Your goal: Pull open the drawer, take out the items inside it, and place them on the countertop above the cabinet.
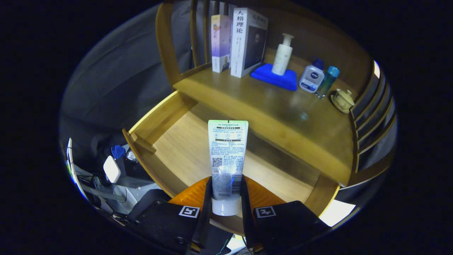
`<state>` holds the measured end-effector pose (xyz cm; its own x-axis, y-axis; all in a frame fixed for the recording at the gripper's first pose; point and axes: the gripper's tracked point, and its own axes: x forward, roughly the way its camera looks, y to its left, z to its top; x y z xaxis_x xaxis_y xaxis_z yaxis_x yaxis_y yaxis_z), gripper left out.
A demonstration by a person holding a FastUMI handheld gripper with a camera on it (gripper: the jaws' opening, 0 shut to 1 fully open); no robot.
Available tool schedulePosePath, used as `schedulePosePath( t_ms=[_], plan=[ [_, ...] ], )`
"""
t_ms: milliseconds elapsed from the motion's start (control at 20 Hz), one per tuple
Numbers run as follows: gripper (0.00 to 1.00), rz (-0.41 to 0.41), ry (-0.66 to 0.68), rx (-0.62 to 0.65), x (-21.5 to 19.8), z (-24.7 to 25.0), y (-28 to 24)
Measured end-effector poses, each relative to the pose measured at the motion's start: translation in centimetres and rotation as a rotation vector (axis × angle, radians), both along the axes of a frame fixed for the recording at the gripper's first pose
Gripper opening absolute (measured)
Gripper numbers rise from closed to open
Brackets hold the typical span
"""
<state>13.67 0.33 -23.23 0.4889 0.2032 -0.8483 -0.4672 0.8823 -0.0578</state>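
A white squeeze tube (227,159) with printed text stands up between my fingers, cap end down. My gripper (226,193) is shut on its lower part, both fingers (207,198) pressing its sides. Below and beyond the tube lies the pulled-out wooden drawer (177,141), its pale bottom bare where I can see it. An orange thing (191,194) shows just behind my fingers at the drawer's near end. Past the drawer stretches the wooden countertop (269,109) of the cabinet.
At the back of the countertop stand two books (237,42), a white pump bottle (282,55) on a blue cloth (274,78), a small white-and-blue bottle (311,78), a teal bottle (327,81) and a small lidded pot (342,100). Slatted wooden sides rise left and right.
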Motion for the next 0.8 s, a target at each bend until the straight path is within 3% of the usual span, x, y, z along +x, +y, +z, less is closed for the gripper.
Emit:
schedulePosePath(
  t_ms=[350, 600, 800],
  plan=[
    [0.43, -0.159, -0.067, 0.057, 6.5, 2.9, -1.3],
    [0.43, -0.283, -0.017, 0.163, 12.3, 2.6, -0.9],
    [0.43, -0.346, 0.002, 0.118, 15.2, 0.9, -2.3]
  ],
)
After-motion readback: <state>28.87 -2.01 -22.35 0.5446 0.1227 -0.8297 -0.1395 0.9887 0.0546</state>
